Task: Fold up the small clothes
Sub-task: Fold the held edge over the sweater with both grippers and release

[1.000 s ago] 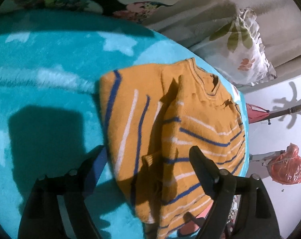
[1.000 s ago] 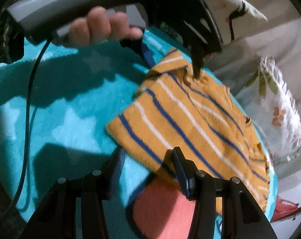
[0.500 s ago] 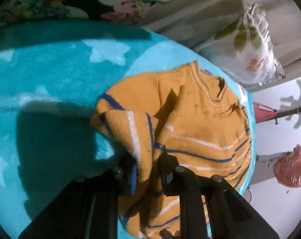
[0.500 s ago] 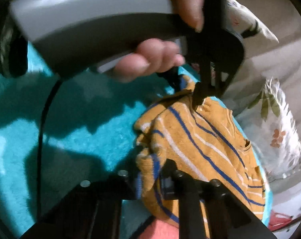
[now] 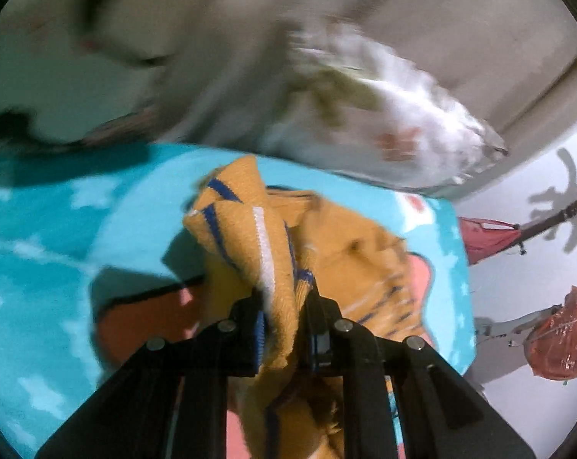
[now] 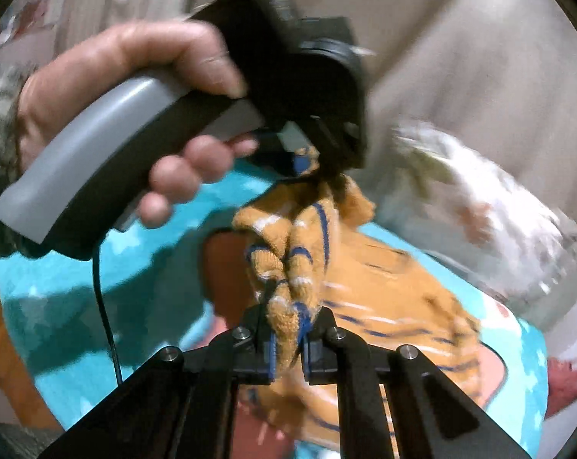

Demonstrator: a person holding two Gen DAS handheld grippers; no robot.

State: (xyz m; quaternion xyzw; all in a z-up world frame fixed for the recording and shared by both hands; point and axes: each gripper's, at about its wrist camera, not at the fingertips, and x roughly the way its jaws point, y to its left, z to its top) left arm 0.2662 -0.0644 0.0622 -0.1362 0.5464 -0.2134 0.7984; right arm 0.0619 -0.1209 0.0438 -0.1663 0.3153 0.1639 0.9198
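Moved: sweater (image 5: 250,237) hem now lifted off the blanket (image 5: 59,267), collar end still lying there | left tongs (image 5: 284,329) clenched on hem | right tongs (image 6: 288,344) clenched on hem | risk: thick knit bunched in the jaws may slip, skewing the fold.

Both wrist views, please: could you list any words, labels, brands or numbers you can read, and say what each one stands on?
None can be read in either view.
The sweater shows only stripes.
The blanket shows only stars.
The pillow is blurred; only a printed pattern shows.
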